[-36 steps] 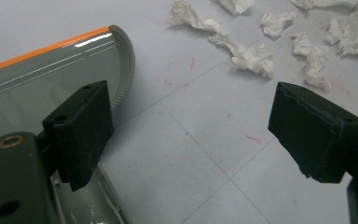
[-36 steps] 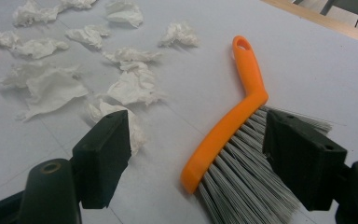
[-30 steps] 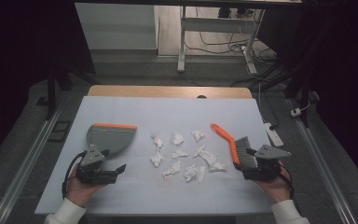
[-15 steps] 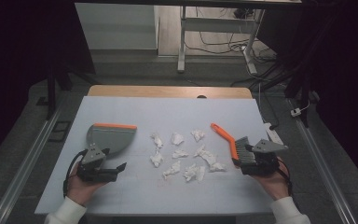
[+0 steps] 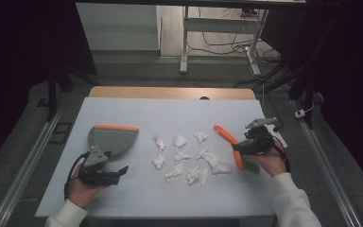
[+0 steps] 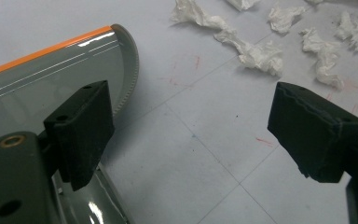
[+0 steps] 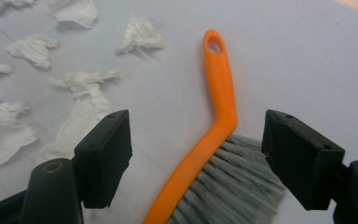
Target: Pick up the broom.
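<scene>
A pale grey-white table fills the middle of the scene, its top marked with a faint grid of lines and small red scuffs, a strip of bare wood along its far edge. Around it the room is dark: grey floor, metal rails down both sides, another table's legs and loose cables beyond the far edge.

Take the scattered tissue scraps as the centre. They lie crumpled and loose, spread over the middle of the table.

Just right of the scraps lies the brush, orange handle angled away towards the far edge, grey bristles at the near end. The right gripper is over it, jaws spread wide, one to each side of the handle where it meets the bristles, not pinching it. Nothing sits between jaws and handle.

Left of the scraps, well apart, lies the grey dustpan with its orange lip on the far side. The left gripper hangs on the dustpan's near side, jaws gaping and empty; in the left gripper view one jaw overlaps the pan's curved rim, the other over bare table short of the nearest scraps.
</scene>
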The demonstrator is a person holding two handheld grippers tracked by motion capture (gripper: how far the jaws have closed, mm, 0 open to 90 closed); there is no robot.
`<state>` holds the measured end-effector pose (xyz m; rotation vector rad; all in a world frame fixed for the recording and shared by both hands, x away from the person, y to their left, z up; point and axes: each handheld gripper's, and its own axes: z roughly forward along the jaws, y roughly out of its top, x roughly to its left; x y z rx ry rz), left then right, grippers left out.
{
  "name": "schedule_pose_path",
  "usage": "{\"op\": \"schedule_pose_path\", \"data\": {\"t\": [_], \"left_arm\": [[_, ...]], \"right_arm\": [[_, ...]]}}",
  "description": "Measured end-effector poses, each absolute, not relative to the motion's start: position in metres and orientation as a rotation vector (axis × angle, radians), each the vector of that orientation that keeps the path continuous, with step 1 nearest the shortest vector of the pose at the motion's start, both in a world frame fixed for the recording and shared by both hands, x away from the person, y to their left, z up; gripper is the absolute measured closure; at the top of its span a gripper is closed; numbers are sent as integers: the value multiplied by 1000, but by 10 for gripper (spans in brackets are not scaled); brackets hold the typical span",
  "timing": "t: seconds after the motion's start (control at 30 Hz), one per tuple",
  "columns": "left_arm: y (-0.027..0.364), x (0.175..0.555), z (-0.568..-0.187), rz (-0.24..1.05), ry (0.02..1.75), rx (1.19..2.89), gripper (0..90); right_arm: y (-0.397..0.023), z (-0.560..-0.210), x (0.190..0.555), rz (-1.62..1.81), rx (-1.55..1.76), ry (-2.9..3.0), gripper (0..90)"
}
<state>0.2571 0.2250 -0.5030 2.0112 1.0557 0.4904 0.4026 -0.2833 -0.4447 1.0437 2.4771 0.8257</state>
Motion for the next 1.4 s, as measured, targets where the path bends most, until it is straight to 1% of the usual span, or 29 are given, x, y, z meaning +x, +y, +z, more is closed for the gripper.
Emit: {"op": "schedule_pose_path", "data": {"t": [0.03,0.1,0.13,0.17,0.3,0.33,0.5,0.57,0.77,0.83,0.87,0.93,0.97,1.1,1.17,1.2,1.27,1.3,1.4], "left_arm": [[226,257,-503,490,1056,2010,154],[226,257,-503,489,1059,2005,155],[227,257,-503,489,1059,2005,155],[227,257,-503,489,1059,2005,155],[226,257,-503,488,1054,2010,155],[226,257,-503,488,1053,2010,155],[226,257,-503,488,1053,2009,155],[226,257,-503,488,1053,2009,155],[226,257,-503,487,1054,2012,155],[226,257,-503,486,1055,2011,155],[226,257,-503,485,1057,2012,155],[226,257,-503,485,1055,2014,155],[226,257,-503,485,1055,2014,156],[226,256,-503,486,1053,2011,156],[227,256,-503,486,1053,2010,156],[227,257,-503,485,1054,2011,156],[227,257,-503,484,1053,2013,156],[226,257,-503,484,1053,2013,156],[227,256,-503,486,1053,2012,156]], "right_arm": [[-283,-445,403,826,1044,2477,239],[-280,-442,421,794,1067,2504,243],[-280,-442,421,794,1067,2504,243],[-277,-442,432,757,1090,2532,245],[-274,-445,446,717,1121,2564,248],[-272,-449,454,698,1128,2574,262],[-269,-461,466,655,1154,2610,268],[-267,-470,472,607,1166,2636,282],[-266,-478,478,547,1184,2657,318],[-265,-479,480,520,1184,2674,354],[-265,-479,480,520,1184,2674,354],[-263,-480,481,494,1178,2686,388],[-263,-480,481,494,1178,2686,388],[-258,-483,483,442,1176,2708,437],[-256,-485,483,411,1180,2722,497],[-256,-485,483,411,1180,2722,497],[-254,-488,484,365,1183,2734,541],[-254,-488,484,365,1183,2734,541],[-253,-489,484,331,1203,2724,595]]}}
